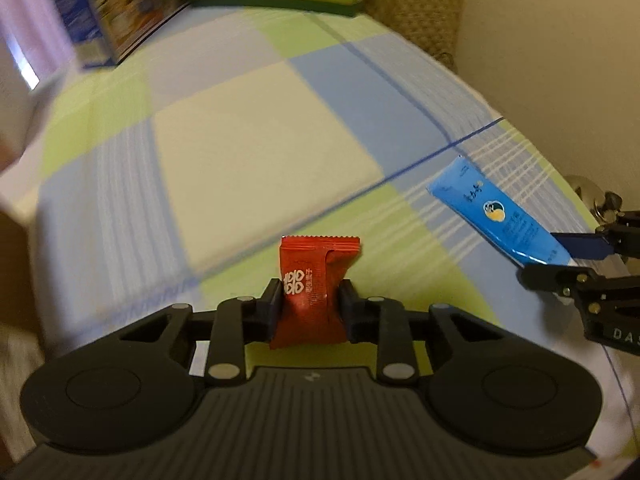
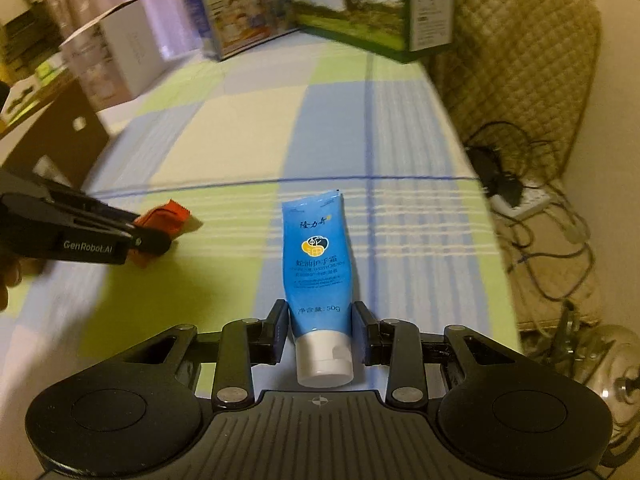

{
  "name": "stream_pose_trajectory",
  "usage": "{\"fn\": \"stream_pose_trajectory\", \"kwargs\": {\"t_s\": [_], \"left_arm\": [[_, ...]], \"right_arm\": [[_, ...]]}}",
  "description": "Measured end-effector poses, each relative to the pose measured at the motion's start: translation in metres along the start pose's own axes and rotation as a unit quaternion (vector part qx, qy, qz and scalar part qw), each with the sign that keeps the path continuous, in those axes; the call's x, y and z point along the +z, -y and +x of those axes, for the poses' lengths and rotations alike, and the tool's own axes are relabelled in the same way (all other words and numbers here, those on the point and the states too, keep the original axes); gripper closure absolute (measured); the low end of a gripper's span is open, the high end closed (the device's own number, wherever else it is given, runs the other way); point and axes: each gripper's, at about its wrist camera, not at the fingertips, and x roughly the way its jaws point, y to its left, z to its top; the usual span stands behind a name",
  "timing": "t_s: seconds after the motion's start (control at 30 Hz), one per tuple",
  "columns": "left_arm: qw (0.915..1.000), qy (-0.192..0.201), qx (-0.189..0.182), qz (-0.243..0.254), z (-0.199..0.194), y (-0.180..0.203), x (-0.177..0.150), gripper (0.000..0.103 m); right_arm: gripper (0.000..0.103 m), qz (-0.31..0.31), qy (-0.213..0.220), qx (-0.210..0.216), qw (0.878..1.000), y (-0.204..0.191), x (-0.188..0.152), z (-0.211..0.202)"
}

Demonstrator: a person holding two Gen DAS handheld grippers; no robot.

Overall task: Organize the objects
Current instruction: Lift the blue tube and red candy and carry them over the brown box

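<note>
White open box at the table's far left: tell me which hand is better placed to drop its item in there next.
Left, probably. The left gripper grips the red sachet and sits on the side of the white open box; the right gripper, pinching the blue tube, would have to cross over it.

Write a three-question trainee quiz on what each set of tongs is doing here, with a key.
1. True or false: the left tongs are shut on the red sachet.
2. Multiple choice: the right tongs grip the blue tube near its A) crimped end B) white cap C) middle of the label.
3. Fill in: the cloth under both items has a ____ pattern.

Key: 1 true; 2 B; 3 checked.
</note>
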Motion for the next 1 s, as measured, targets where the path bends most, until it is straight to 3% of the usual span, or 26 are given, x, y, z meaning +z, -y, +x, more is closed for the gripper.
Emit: {"fn": "stream_pose_trajectory", "kwargs": {"t_s": [0.2,0.47,0.63,0.77,1.0], "left_arm": [[0.9953,-0.017,0.03,-0.091,-0.031,-0.009,-0.05,0.078],[0.9798,-0.039,0.077,-0.18,-0.074,-0.013,-0.115,0.078],[0.9654,-0.045,0.1,-0.236,-0.098,-0.008,-0.151,0.078],[0.9576,-0.038,0.113,-0.262,-0.105,-0.006,-0.162,0.077],[0.9573,-0.023,0.124,-0.26,-0.106,-0.003,-0.16,0.072]], "right_arm": [[0.072,-0.061,-0.017,0.057,0.996,-0.032,-0.021,-0.007],[0.072,-0.122,-0.041,0.123,0.984,-0.057,-0.046,-0.018],[0.071,-0.123,-0.037,0.128,0.983,-0.056,-0.046,-0.017],[0.07,-0.132,-0.035,0.124,0.983,-0.06,-0.042,-0.014],[0.067,-0.154,-0.031,0.107,0.982,-0.067,-0.039,-0.01]]}}
